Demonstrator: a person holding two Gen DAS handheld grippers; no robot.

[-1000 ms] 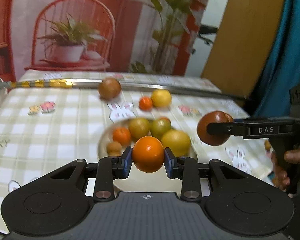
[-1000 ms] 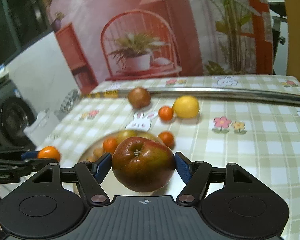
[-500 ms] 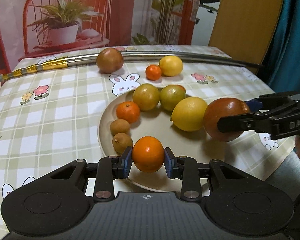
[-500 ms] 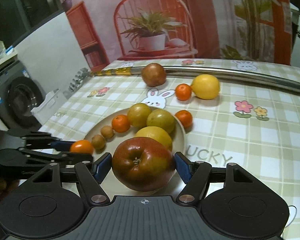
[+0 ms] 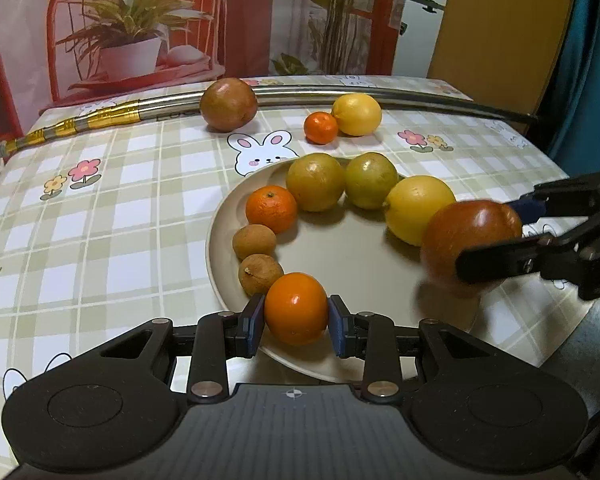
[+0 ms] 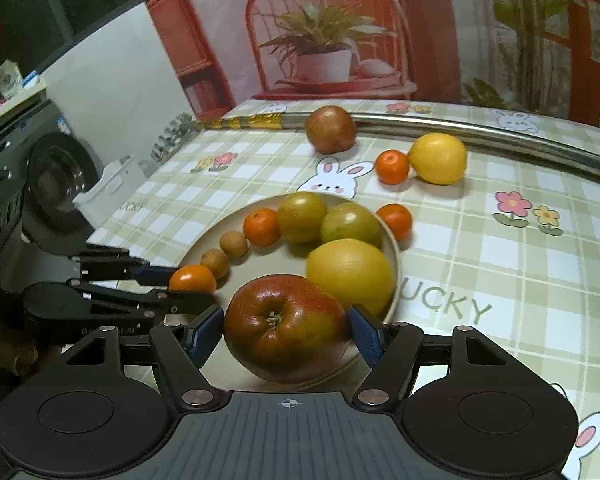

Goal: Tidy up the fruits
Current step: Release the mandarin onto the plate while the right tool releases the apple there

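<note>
Fingers, left: your left gripper [image 5: 296,320] is clamped on the orange [image 5: 296,309], blue pads pressed on its two sides at the widest part.
Fingers, right: your right gripper [image 6: 287,330] grips the red apple [image 6: 286,326] across its middle, stem end facing the camera.
Orange position: it sits low over the near rim of the plate [image 5: 340,248], just beside the brown longan [image 5: 260,274] at the end of the arc; whether it touches the plate, you cannot tell.
Apple position: it is at the other end of the arc, just beside the big lemon [image 6: 350,274], low over the plate edge.
Orange handling: likely light, with a slightly yielding, smooth peel; hold at the equator and squeeze gently, or it may roll out.
Apple handling: probably the heaviest piece here, firm and waxy; your wide grip across the belly looks sound, but hard pressure could bruise it.
Release risk: both are round and will probably roll toward their neighbours, so set them down fully before you let go.
Left on the cloth: a brown fruit [image 5: 228,104], a yellow lemon [image 5: 357,114] and two mandarins [image 6: 392,167] lie outside the plate.
</note>
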